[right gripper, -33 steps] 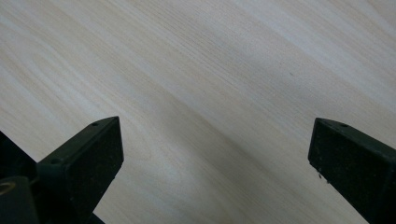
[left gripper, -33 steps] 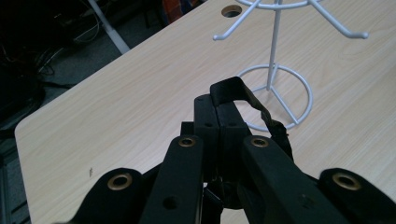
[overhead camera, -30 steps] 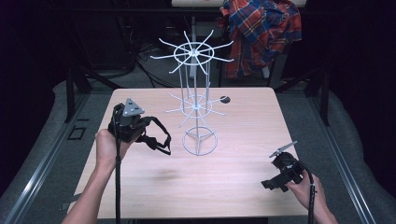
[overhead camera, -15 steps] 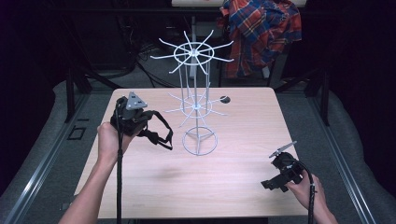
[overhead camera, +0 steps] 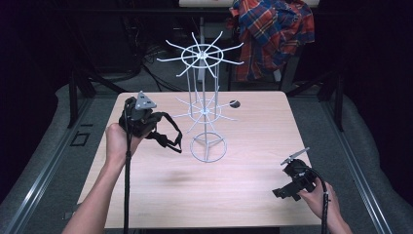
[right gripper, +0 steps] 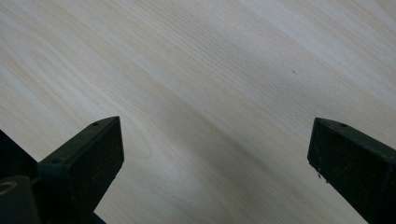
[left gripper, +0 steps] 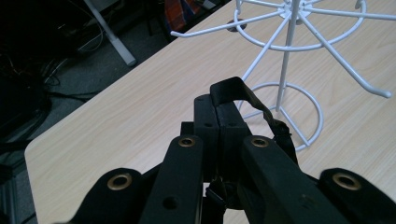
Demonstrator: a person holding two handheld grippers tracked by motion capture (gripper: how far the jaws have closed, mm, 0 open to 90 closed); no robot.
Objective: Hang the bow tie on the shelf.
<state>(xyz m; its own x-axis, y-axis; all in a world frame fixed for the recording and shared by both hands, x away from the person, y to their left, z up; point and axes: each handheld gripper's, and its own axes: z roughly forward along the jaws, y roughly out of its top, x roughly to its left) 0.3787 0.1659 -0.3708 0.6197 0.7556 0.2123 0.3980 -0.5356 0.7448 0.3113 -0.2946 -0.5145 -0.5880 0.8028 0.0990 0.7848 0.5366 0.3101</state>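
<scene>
Since half a second ago, I see the black webbing strap [overhead camera: 165,135] has moved a little nearer the white wire hook stand [overhead camera: 207,109], carried above the pale wooden table [overhead camera: 160,195] by my left gripper [left gripper: 217,122], whose jaws are clamped on a fold of it. One loop arches over the jaw tips; the rest dangles, partly hidden behind them. My right gripper [right gripper: 215,154] sits low near the table's right front corner, unmoved, jaws spread wide over bare wood. A small dark round object [overhead camera: 234,103] lies beyond the stand; I cannot identify it. A plaid shirt [overhead camera: 272,34] hangs behind.
</scene>
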